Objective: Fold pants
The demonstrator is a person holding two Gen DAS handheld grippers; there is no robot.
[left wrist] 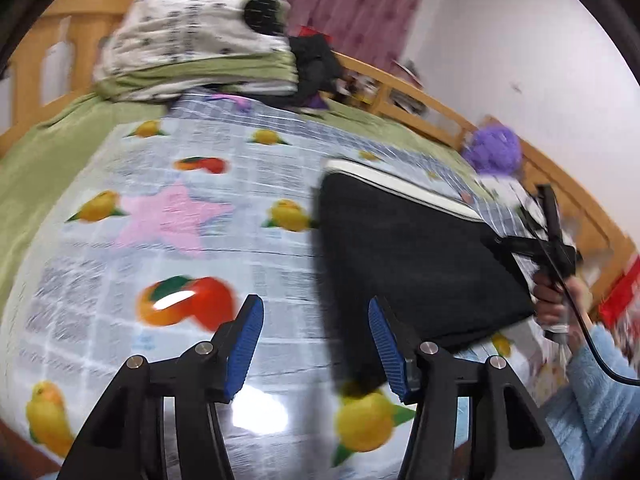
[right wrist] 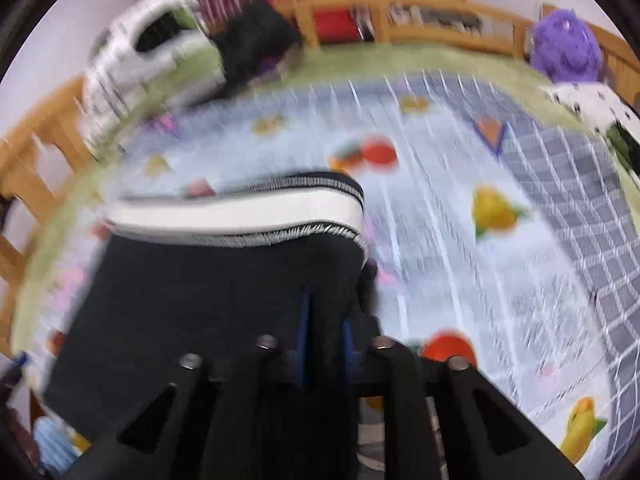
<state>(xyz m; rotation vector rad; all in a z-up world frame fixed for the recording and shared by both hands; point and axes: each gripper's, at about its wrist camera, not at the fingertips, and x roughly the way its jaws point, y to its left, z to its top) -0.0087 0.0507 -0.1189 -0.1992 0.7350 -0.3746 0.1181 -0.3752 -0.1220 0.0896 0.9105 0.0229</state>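
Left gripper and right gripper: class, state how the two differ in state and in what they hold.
The left gripper is open and holds nothing; the right gripper is shut on the black pants. The left one's blue pads show fully; the right one's are mostly hidden by fabric. Both are over the fruit-print sheet.

Your fruit-print sheet (left wrist: 160, 208) lies bare leftward; folded pants (left wrist: 400, 248) block right, stacked bedding (left wrist: 192, 40) blocks the far end.

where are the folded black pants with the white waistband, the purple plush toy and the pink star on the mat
folded black pants (right wrist: 192, 300), right wrist view, on the dark cloth
purple plush toy (right wrist: 566, 46), right wrist view, on its fuzzy body
pink star (left wrist: 172, 216), left wrist view, on its centre
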